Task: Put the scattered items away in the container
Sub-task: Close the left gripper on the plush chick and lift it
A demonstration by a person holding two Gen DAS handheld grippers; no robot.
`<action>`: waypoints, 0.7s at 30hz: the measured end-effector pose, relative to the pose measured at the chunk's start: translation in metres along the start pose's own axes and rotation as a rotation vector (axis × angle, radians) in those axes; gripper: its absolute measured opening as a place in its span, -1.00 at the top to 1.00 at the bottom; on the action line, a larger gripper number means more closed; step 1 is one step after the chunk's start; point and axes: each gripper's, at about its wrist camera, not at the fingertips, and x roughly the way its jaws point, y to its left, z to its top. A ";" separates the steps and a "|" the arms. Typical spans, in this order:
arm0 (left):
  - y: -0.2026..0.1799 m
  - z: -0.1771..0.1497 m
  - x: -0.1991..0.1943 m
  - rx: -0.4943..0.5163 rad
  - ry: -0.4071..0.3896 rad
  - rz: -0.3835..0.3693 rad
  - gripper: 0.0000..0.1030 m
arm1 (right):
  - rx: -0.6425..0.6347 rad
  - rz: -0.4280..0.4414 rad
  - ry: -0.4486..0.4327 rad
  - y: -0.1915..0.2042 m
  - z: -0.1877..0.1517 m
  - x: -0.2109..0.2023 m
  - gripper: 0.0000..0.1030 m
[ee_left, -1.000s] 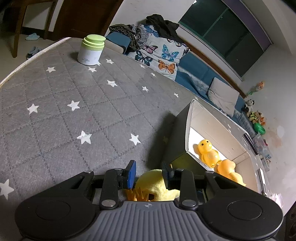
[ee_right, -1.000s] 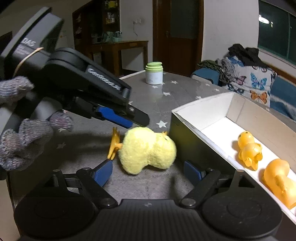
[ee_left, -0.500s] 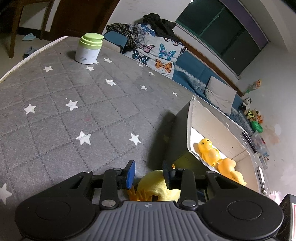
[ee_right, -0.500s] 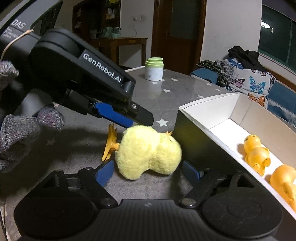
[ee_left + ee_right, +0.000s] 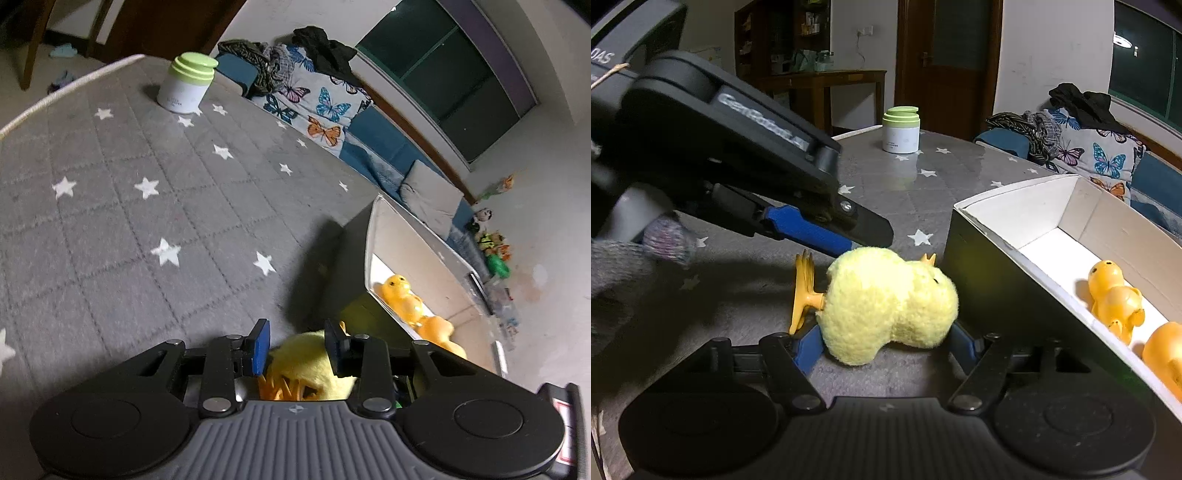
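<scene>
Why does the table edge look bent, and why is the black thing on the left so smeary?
Left wrist view: the fisheye lens bows the table edge, and a dark shadow lies beside the box. Right wrist view: the left hand-held gripper is close and blurred, its lettering smeared; the plush duck is sharp.

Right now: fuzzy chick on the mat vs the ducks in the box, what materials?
Fuzzy chick: plush pile, matte and fluffy-edged; its orange feet look like smooth moulded plastic. Ducks in the box: glossy, highlights suggest hard plastic or rubber, cannot tell which. Box: probably matte white cardboard, folded corner seam.
</scene>
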 end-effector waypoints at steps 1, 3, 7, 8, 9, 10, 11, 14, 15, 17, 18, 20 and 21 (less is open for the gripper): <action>-0.001 -0.001 -0.002 -0.001 0.003 -0.007 0.30 | -0.001 0.000 0.000 0.000 -0.001 -0.001 -0.39; -0.002 -0.004 -0.004 0.004 0.004 -0.014 0.29 | -0.004 -0.002 -0.002 0.000 -0.001 -0.001 -0.38; -0.002 -0.005 -0.007 -0.010 0.017 -0.036 0.23 | -0.028 -0.006 -0.008 0.002 -0.001 0.000 -0.37; -0.001 -0.004 -0.007 -0.010 0.026 -0.037 0.22 | -0.034 -0.007 -0.010 0.003 -0.002 -0.001 -0.37; -0.001 -0.003 -0.004 -0.006 0.040 -0.030 0.22 | -0.039 -0.006 -0.011 0.003 -0.002 -0.001 -0.37; 0.000 -0.001 -0.001 -0.001 0.056 -0.025 0.21 | -0.046 -0.004 -0.012 0.004 -0.002 -0.001 -0.37; 0.000 0.000 0.001 0.002 0.069 -0.025 0.19 | -0.055 0.000 -0.013 0.004 -0.001 0.000 -0.37; -0.001 0.001 0.003 0.006 0.088 -0.026 0.17 | -0.068 0.011 -0.013 0.004 -0.001 0.001 -0.37; -0.002 0.001 0.004 0.007 0.094 -0.026 0.17 | -0.063 0.018 -0.012 0.003 -0.001 0.001 -0.37; -0.003 0.002 0.006 0.009 0.107 -0.026 0.11 | -0.051 0.031 -0.010 0.000 -0.002 0.001 -0.38; -0.003 0.003 0.006 0.010 0.113 -0.027 0.09 | -0.047 0.035 -0.009 -0.001 -0.001 0.002 -0.38; -0.004 0.004 0.008 0.013 0.125 -0.027 0.08 | -0.052 0.036 -0.010 -0.001 -0.001 0.002 -0.38; -0.005 0.004 0.009 0.014 0.132 -0.027 0.08 | -0.057 0.035 -0.011 0.000 -0.002 0.001 -0.38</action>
